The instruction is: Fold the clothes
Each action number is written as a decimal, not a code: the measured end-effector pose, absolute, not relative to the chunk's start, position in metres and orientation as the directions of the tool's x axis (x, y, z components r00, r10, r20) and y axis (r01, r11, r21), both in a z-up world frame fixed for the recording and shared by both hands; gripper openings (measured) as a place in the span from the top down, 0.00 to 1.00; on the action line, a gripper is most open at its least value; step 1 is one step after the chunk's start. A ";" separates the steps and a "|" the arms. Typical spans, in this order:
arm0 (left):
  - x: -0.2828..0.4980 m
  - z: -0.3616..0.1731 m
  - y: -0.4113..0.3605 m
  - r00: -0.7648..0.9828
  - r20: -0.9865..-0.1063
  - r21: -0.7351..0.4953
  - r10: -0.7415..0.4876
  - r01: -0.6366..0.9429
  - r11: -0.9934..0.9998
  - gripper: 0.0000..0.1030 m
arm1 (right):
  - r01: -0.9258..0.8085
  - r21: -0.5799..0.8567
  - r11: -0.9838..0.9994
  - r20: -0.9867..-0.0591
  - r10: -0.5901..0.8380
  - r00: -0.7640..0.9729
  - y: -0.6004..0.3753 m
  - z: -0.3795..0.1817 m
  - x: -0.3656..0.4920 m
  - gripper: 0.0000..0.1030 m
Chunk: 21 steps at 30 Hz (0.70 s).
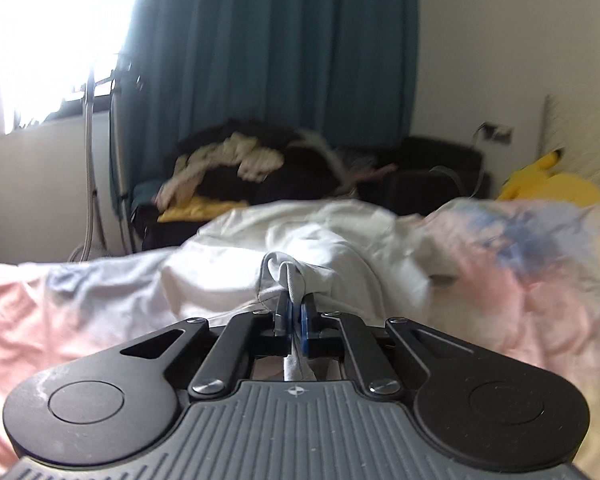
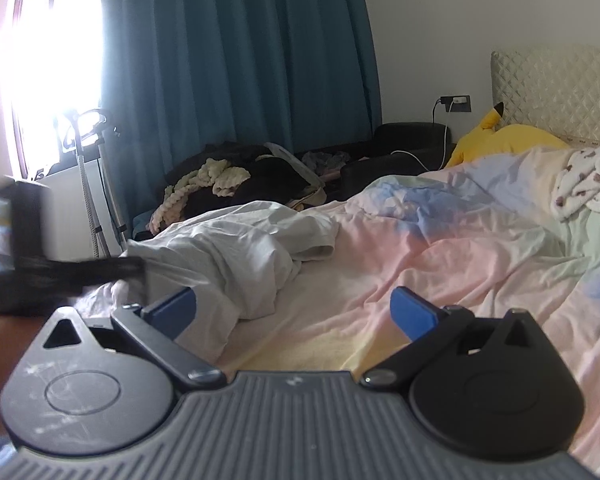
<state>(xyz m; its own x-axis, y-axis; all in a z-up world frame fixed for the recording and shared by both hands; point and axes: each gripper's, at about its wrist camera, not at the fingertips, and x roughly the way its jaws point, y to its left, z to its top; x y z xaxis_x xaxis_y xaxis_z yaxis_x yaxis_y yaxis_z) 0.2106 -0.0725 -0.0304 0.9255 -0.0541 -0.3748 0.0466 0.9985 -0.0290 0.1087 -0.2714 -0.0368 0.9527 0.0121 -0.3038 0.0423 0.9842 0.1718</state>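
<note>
A crumpled white garment [image 1: 300, 240] lies on the bed's pastel sheet. My left gripper [image 1: 295, 308] is shut on a grey-white hem of that garment, a fold of cloth sticking up between the blue pads. In the right wrist view the same white garment [image 2: 236, 248] lies left of centre. My right gripper [image 2: 294, 314] stands open above the sheet, just right of the garment's near edge, nothing between its blue pads [image 2: 414, 312]. A dark blurred shape [image 2: 80, 272] at the garment's left end looks like the left gripper.
The pink, blue and yellow sheet [image 2: 460, 260] covers the bed. A yellow plush toy [image 2: 508, 140] and a spotted cloth [image 2: 584, 184] lie near the quilted headboard [image 2: 560, 92]. A dark sofa with piled clothes [image 2: 228, 184] stands behind, by teal curtains [image 2: 236, 60].
</note>
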 end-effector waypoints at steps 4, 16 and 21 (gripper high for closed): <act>0.162 -0.006 -0.049 0.927 -0.361 -0.087 -0.103 0.077 0.993 0.95 | 0.036 0.181 0.983 -0.303 0.021 0.953 -0.267 -0.034 0.104 0.00; 0.080 -0.015 0.037 0.894 -0.448 -0.146 -0.005 -0.068 0.987 0.94 | 0.034 0.259 0.965 -0.359 0.063 0.931 -0.264 -0.038 0.093 0.00; 0.100 -0.033 0.052 0.819 -0.570 -0.168 0.067 -0.196 0.966 0.75 | 0.048 0.301 0.952 -0.401 0.081 0.913 -0.265 -0.046 0.099 0.00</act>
<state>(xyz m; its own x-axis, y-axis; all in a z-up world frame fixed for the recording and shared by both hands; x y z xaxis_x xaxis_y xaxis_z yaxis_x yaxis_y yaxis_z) 0.1001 0.0520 -0.0327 0.8192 0.0667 -0.5696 -0.1958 0.9661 -0.1684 0.0988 -0.2646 -0.0458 0.9126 0.0806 -0.4008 0.0482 0.9524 0.3011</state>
